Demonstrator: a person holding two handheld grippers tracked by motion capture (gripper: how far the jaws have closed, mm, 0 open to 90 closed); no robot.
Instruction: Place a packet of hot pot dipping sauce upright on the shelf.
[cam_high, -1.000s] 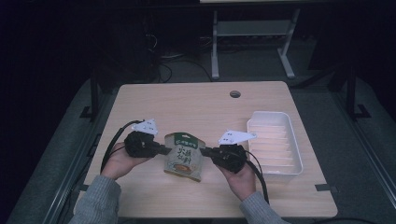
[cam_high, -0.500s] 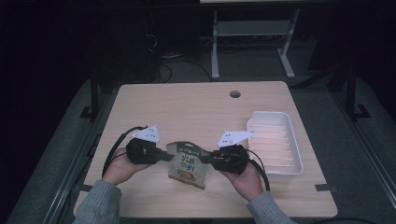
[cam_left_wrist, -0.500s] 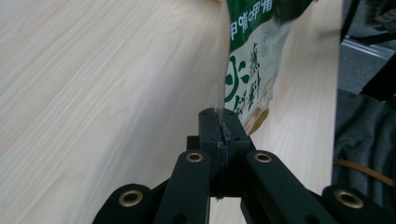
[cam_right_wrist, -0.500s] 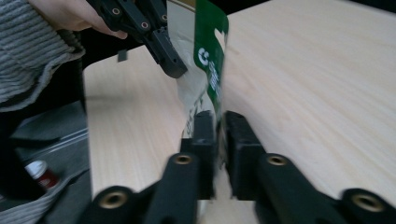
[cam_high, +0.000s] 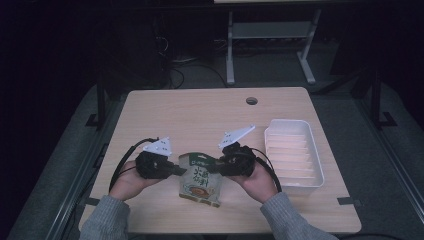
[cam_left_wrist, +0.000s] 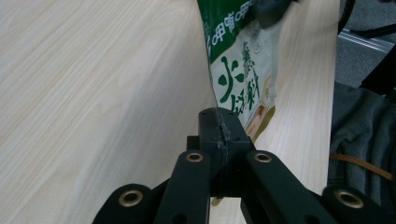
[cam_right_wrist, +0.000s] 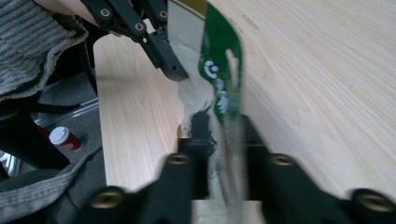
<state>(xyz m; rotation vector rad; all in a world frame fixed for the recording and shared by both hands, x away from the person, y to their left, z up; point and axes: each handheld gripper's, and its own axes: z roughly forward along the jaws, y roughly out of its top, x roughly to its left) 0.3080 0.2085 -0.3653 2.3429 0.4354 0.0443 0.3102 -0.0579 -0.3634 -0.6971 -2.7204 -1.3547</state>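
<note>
A green and white food pouch (cam_high: 200, 179) with printed characters hangs between both grippers near the table's front edge. My left gripper (cam_high: 178, 170) is shut on the pouch's left upper edge; its black jaws pinch the pouch (cam_left_wrist: 243, 70) edge-on in the left gripper view, meeting at the left gripper (cam_left_wrist: 219, 125). My right gripper (cam_high: 215, 167) is shut on the right upper edge. In the right gripper view the pouch (cam_right_wrist: 223, 79) rises blurred from the right gripper (cam_right_wrist: 222, 133), and the left gripper (cam_right_wrist: 175, 72) bites its far side.
A white ribbed tray (cam_high: 295, 155) stands at the table's right side. The wooden table (cam_high: 200, 117) has a cable hole (cam_high: 251, 101) near its far edge. A red and white cup (cam_right_wrist: 65, 138) stands on the floor. Grey sleeves come in from the front.
Both grippers and the pouch have shifted slightly towards the front edge. The pouch now hangs more upright between them, held at its two top corners.
</note>
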